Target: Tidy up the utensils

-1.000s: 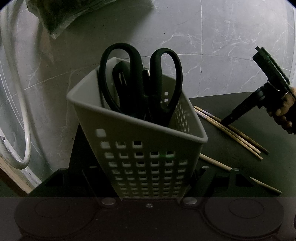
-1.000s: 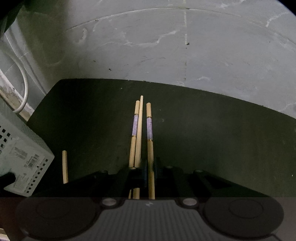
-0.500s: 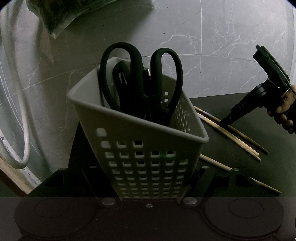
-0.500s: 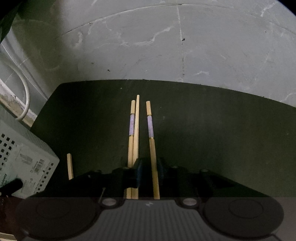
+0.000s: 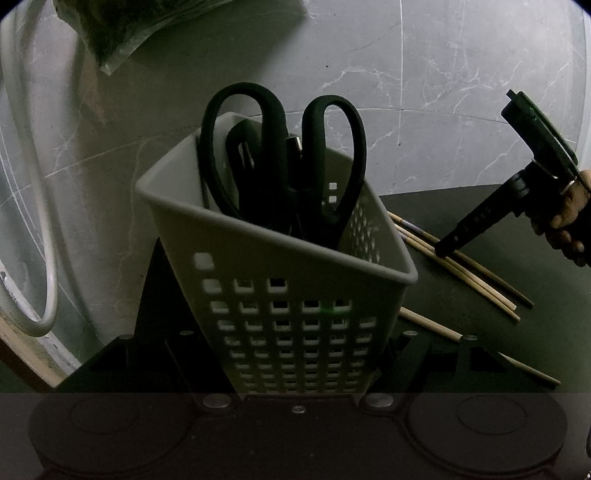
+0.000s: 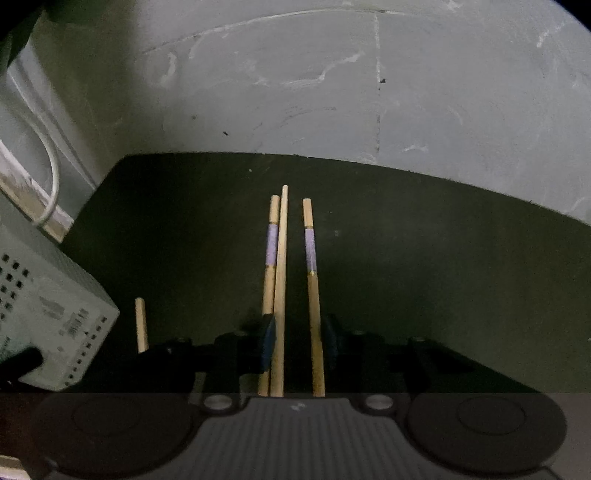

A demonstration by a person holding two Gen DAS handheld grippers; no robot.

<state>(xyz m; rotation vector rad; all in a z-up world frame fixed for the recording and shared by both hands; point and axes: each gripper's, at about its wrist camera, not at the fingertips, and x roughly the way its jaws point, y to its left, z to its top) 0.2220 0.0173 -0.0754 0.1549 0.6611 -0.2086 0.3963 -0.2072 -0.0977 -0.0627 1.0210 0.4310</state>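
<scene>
My left gripper (image 5: pixel 295 373) is shut on a white perforated utensil holder (image 5: pixel 280 295), tilted, with black scissors (image 5: pixel 284 162) standing in it. The holder's corner also shows at the left of the right wrist view (image 6: pixel 55 325). Three wooden chopsticks (image 6: pixel 280 280) lie side by side on a dark mat (image 6: pixel 424 277); two carry purple bands. My right gripper (image 6: pixel 297 343) is open low over them, one finger (image 6: pixel 267 343) on each side of two sticks. A fourth chopstick (image 6: pixel 141 325) lies apart to the left. The right gripper also shows in the left wrist view (image 5: pixel 443 251).
The mat lies on a grey marble floor (image 6: pixel 332 92). A white hose (image 5: pixel 40 221) loops at the left. A dark plastic bag (image 5: pixel 122 26) lies at the far left. Another chopstick (image 5: pixel 480 347) lies near the holder's base.
My right gripper has opened wider and slid forward along the chopsticks, now straddling two of them. The left gripper and holder have stayed still.
</scene>
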